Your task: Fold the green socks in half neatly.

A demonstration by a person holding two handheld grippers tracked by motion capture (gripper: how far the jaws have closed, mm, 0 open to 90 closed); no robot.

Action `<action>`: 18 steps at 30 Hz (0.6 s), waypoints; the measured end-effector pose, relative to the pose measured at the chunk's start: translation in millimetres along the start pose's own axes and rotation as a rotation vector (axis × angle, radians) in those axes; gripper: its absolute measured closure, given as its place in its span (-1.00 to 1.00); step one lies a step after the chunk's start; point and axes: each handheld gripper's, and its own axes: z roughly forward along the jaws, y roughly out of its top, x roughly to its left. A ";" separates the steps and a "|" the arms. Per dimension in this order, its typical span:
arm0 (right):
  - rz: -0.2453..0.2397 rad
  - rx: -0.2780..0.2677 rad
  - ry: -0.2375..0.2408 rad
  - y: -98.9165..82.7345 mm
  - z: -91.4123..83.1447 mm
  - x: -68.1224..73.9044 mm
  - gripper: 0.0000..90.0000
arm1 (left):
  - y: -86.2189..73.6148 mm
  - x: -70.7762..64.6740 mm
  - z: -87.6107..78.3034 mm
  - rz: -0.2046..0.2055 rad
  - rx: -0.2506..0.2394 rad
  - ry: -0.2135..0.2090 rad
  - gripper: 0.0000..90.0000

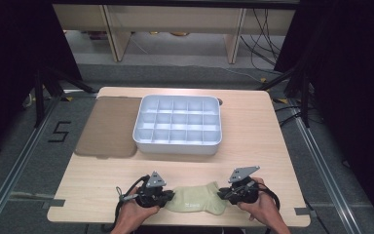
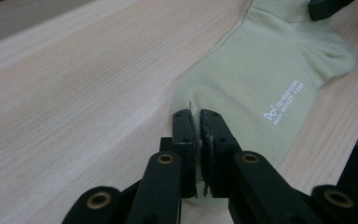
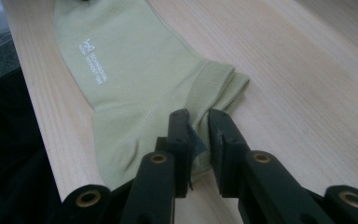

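At the bottom of the high view, close to the near edge of the wooden table (image 1: 253, 146), a pale green sock (image 1: 197, 201) lies flat between two hand-held grippers. The left gripper (image 1: 168, 197) has its jaws pinched tight on one end of the sock, a thin fold of fabric caught between the pads in its own view. The right gripper (image 1: 222, 194) grips the ribbed cuff end, jaws narrowed onto a bunched bit of cloth with a small gap showing between them. Holding both ends this way looks like a setup for lifting the sock taut or folding it end to end, though that is only my reading. The sock itself (image 2: 261, 79) is a short ankle type, soft and limp, with a small white printed logo on its side and a mesh-textured band at the cuff (image 3: 214, 84); it should drape and sag once raised. Farther up, near the middle of the frame, sits a white divided tray (image 1: 141, 126) with many square compartments, all bare as far as I can see, likely where the sock is headed. To its left lies a flat brown mat (image 1: 109, 126), touching or just beside the tray.
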 end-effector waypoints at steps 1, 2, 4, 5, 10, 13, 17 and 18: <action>-0.007 -0.009 -0.012 0.6 1.7 0.6 0.77 | 0.1 0.9 -1.4 0.005 0.000 -0.003 0.88; -0.012 -0.007 -0.005 1.4 1.6 1.0 0.77 | -0.1 0.7 -2.4 -0.009 -0.009 -0.005 0.88; -0.005 -0.010 -0.002 2.7 3.2 3.6 0.77 | 0.0 2.9 -8.0 -0.010 -0.005 -0.008 0.88; -0.004 -0.019 -0.003 4.4 5.4 5.2 0.76 | 0.0 4.6 -10.6 -0.004 -0.002 -0.012 0.88; -0.009 -0.036 0.005 7.8 11.2 12.0 0.76 | -1.6 6.8 -23.7 -0.024 -0.006 -0.023 0.88; -0.028 -0.037 -0.006 12.2 16.0 16.0 0.75 | -0.1 8.9 -30.4 -0.016 -0.016 -0.029 0.88; -0.017 -0.015 -0.010 15.1 21.8 20.2 0.70 | 4.2 6.8 -35.0 -0.034 -0.046 -0.040 0.88; -0.024 -0.028 -0.011 15.2 22.8 20.5 0.65 | 5.0 7.5 -36.3 -0.019 -0.033 -0.041 0.88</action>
